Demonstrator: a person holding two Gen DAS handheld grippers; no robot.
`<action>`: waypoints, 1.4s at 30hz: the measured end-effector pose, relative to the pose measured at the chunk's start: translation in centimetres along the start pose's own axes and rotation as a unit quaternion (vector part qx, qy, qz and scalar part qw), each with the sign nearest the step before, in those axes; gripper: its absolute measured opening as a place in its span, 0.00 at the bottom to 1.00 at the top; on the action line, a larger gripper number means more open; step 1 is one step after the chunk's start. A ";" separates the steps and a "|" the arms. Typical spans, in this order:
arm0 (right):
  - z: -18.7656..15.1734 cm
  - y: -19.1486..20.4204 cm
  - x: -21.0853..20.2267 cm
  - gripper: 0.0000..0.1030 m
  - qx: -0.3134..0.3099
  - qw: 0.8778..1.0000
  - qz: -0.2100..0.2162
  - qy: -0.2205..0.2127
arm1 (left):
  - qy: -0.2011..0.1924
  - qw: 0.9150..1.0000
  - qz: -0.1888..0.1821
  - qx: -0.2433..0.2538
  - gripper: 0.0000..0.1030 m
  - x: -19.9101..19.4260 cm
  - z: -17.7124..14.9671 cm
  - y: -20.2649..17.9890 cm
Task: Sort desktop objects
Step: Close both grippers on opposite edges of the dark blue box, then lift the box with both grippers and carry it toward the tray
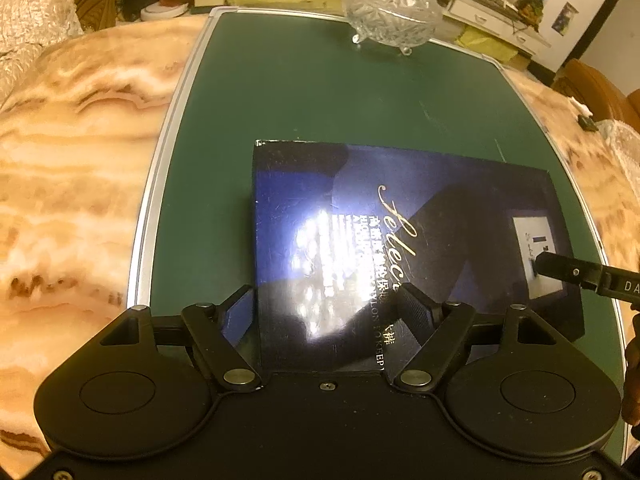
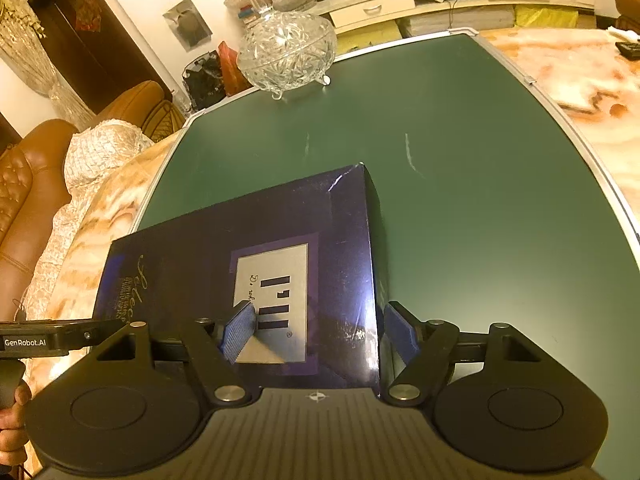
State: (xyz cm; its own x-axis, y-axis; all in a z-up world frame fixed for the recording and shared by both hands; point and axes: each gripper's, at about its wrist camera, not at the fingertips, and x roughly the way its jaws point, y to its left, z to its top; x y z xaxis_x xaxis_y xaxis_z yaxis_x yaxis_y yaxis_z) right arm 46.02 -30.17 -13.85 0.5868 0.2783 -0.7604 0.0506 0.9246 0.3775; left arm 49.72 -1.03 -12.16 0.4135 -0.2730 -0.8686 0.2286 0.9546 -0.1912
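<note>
A dark blue box (image 1: 400,248) lies flat on the green mat (image 1: 304,108) that covers the marble worktop (image 1: 80,160). The left gripper (image 1: 324,300) straddles the box's near edge, jaws spread, one finger beside the box's left side and the other over its lid; whether they press the box cannot be told. The right gripper (image 2: 320,330) is at the box's right end, jaws open, one blue pad (image 2: 240,332) over the white label (image 2: 276,280) and the other beside the box's side wall. A cut-glass lidded bowl (image 1: 390,8) stands at the mat's far edge, well apart from the box.
</note>
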 end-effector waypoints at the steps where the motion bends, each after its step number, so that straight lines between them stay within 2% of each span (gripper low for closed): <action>1: 0.0 0.1 -0.2 0.73 -0.001 1.000 -0.001 0.000 | 0.001 1.000 0.000 0.002 0.74 -0.2 -0.1 -0.1; 12: -0.6 1.0 -3.5 0.73 0.001 1.000 0.000 -0.005 | -0.008 1.000 0.002 0.009 0.74 -3.7 -0.9 -1.0; 21: -1.9 2.5 -7.7 0.73 -0.001 1.000 -0.002 -0.011 | -0.020 1.000 0.005 0.014 0.74 -8.1 -3.0 -2.1; 31: -5.3 4.4 -13.5 0.73 -0.010 1.000 -0.014 -0.016 | -0.025 1.000 0.008 0.017 0.74 -13.0 -7.5 -3.4; 42: -11.3 4.9 -19.0 0.73 -0.001 1.000 -0.010 -0.018 | -0.029 0.999 0.022 0.027 0.74 -17.9 -13.6 -5.2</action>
State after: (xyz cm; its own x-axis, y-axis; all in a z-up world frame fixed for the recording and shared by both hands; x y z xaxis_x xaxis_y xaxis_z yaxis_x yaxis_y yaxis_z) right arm 25.98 -27.96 -3.48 0.6148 0.2494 -0.7482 0.0613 0.9307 0.3606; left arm 29.15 0.53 -1.81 0.4744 -0.2380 -0.8475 0.2558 0.9585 -0.1260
